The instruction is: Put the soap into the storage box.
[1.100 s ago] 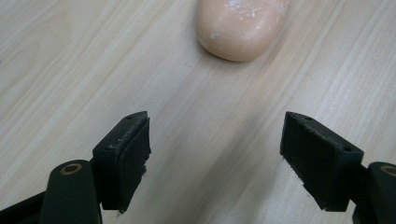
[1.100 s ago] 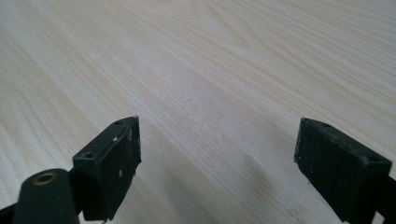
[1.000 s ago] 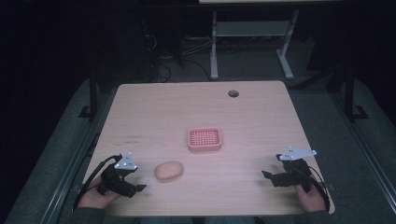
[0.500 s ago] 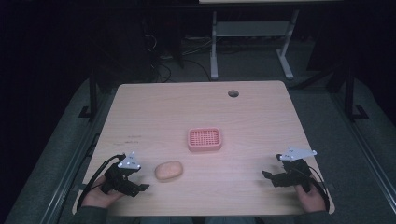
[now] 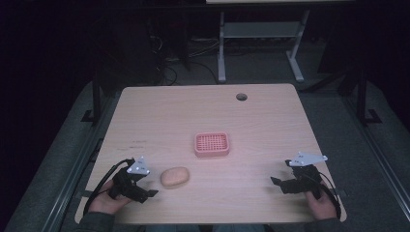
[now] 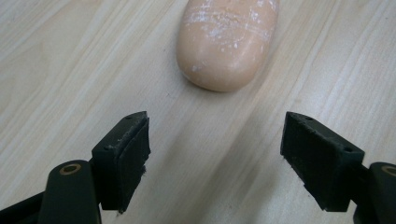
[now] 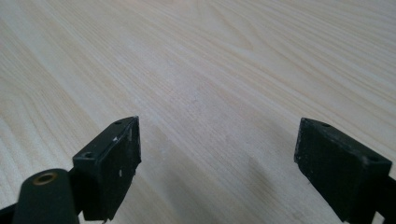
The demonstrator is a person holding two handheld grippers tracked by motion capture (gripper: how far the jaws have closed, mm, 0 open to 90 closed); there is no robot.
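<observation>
Two hand-held grippers wide open over the desk (image 5: 203,116).
Left hand-held gripper (image 6: 217,154) gapes empty just short of the tan soap bar (image 6: 226,39); right hand-held gripper (image 7: 219,163) gapes over bare wood.

Peach soap bar (image 5: 174,177) beside pink dish (image 5: 211,144)

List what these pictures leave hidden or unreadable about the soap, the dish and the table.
- Soap bar: its far end is cut off by the top edge of the left gripper view.
- Pink soap dish: too small in the high view to tell its grid's depth.
- Faint marks on the table: too small to read, high view.
- Table's near edge: partly covered by the forearms.
</observation>
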